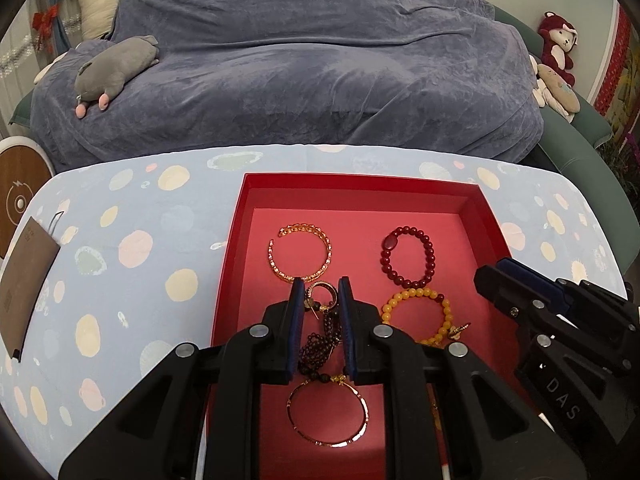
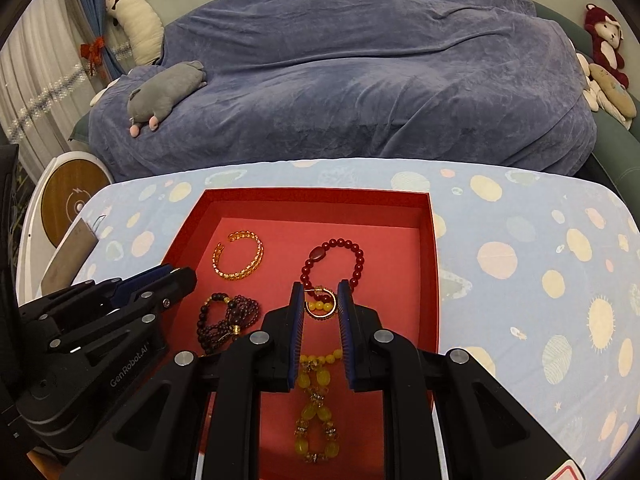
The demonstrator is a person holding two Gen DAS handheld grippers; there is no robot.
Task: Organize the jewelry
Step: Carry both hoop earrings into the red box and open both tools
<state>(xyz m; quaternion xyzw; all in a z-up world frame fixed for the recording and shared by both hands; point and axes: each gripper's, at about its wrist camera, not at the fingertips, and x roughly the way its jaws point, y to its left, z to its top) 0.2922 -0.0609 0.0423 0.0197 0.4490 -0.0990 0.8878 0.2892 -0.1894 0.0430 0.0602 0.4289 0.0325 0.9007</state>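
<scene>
Fingers (image 1: 298, 312) parted over red box (image 1: 360, 184); bracelets crowd its floor.

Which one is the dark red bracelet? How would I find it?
Look in the red box on the spotty tablecloth. The dark red bracelet lies at the far right, beyond the yellow bracelet. It alone has round red beads and one big oval stone.
</scene>
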